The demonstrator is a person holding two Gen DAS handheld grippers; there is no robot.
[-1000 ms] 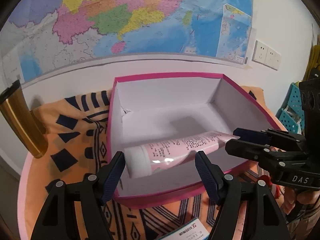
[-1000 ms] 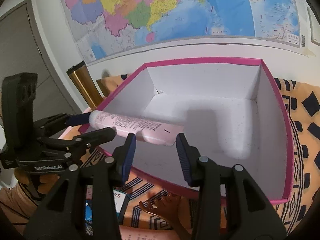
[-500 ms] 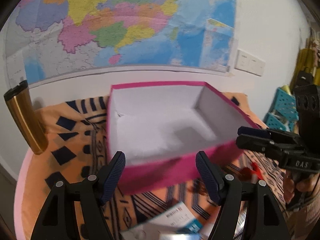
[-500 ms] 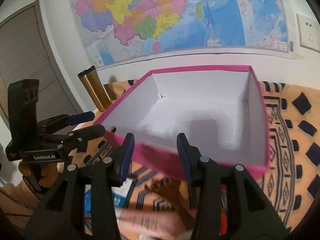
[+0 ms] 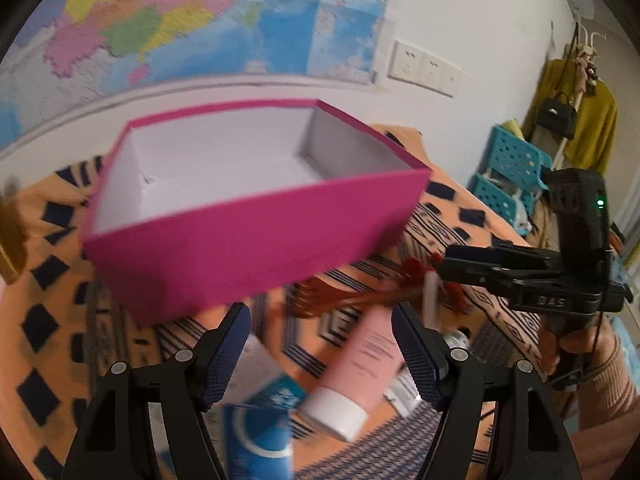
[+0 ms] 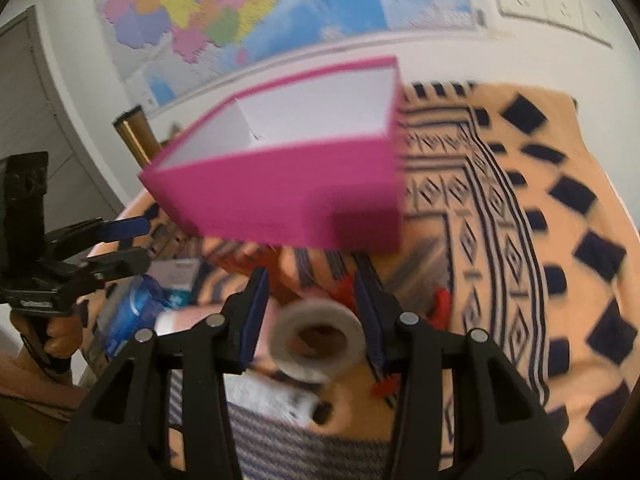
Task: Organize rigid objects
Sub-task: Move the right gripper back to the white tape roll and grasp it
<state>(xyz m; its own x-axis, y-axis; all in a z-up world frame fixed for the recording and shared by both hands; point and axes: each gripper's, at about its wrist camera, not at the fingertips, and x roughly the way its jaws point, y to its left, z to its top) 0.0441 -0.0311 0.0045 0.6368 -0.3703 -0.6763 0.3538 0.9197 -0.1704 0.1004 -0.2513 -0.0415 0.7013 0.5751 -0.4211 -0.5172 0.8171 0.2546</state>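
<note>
Left claw [image 5: 320, 354] and right claw [image 6: 311, 312] both agape, empty.

a lived-in home room: wall map [image 5: 200, 20] at upper left, coat [image 5: 576, 120] and handbag [image 5: 558, 114] hanging at right, patterned tablecloth [image 6: 520, 200].

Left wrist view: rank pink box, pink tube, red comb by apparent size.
1. pink box, by far the largest.
2. pink tube, though it lies closest to the camera, which inflates it.
3. red comb, thin, blurred and partly behind the tube; its rank against the tube is unsure.
</note>
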